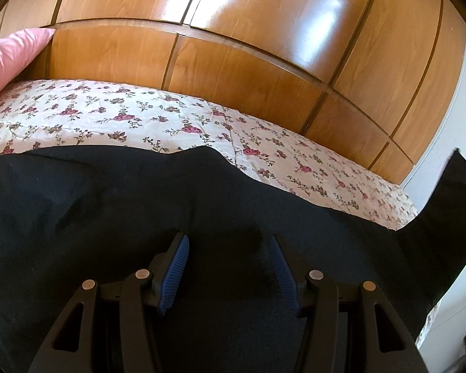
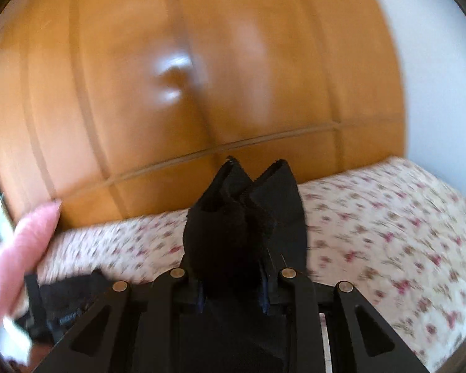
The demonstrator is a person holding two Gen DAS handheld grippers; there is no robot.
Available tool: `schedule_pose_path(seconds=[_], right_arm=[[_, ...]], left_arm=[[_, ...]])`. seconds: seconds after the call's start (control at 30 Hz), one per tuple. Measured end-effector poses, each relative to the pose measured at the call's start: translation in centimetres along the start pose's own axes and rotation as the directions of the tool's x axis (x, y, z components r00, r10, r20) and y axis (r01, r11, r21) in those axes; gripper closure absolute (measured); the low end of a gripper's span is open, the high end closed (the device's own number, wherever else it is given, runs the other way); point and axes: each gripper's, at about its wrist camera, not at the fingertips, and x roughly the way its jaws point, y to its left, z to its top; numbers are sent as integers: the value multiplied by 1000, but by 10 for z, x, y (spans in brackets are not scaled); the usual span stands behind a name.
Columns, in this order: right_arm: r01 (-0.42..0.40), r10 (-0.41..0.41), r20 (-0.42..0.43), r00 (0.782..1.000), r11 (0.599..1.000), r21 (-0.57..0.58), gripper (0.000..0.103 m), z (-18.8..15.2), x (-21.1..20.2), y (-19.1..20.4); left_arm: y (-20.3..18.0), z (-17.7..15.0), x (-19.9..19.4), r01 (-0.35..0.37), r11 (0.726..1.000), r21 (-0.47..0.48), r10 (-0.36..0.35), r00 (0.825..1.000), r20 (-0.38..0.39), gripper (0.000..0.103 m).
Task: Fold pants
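Observation:
Black pants (image 1: 108, 217) lie spread across the flowered bedspread (image 1: 139, 115) in the left wrist view. My left gripper (image 1: 230, 248) is open just above the pants, its blue-padded fingers (image 1: 178, 267) apart with cloth under them. At the right edge a strip of the pants (image 1: 450, 205) rises off the bed. In the right wrist view, my right gripper (image 2: 233, 283) is shut on a bunched end of the pants (image 2: 242, 227) and holds it above the bed. The view is blurred by motion.
A glossy wooden wardrobe (image 1: 233, 31) stands along the far side of the bed. A pink pillow (image 1: 12, 56) lies at the left end; it also shows in the right wrist view (image 2: 21, 255). A white wall (image 2: 435, 62) is at the right.

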Motion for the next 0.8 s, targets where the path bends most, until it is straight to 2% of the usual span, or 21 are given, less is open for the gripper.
schedule_pose_path(seconds=[0.17,0.23,0.33,0.4,0.47,0.57,0.67,0.7,0.8], right_arm=[[-97,85,-102,991,989,-114,78,-27,32,51],[-151,128,-151,980,977,-151,78,-43,43,68],[-244,197,-232,953,949,-199,78,-69,53,95],[-283,203,-296,933,925,-255,78,-88,66,109],[-278,169,-340,925,911,-304,77,-107,77,115],[-292,179,-327,928,895,-338,67,-120,76,119],[-372,262,-371,891,890,-264,42,-115,74,111],[-401,294,-384,875,885,-236,39,-113,72,107],[-457,377,-368,850,875,-160,39,-102,59,92]], left_arm=[[2,-1,-2,9,1000,-13,-9,1000,4,48],[2,-1,-3,9,1000,-12,-9,1000,5,48],[3,-1,-3,16,1000,-17,-16,1000,6,48],[3,-1,-3,17,1000,-19,-17,1000,7,48],[3,-1,-3,18,1000,-20,-18,1000,7,48],[4,-1,-4,26,999,-29,-26,1000,10,48],[4,-1,-4,27,999,-30,-27,1000,10,48],[5,-1,-4,28,999,-30,-28,1000,10,48],[6,-1,-5,41,998,-41,-40,999,13,48]])
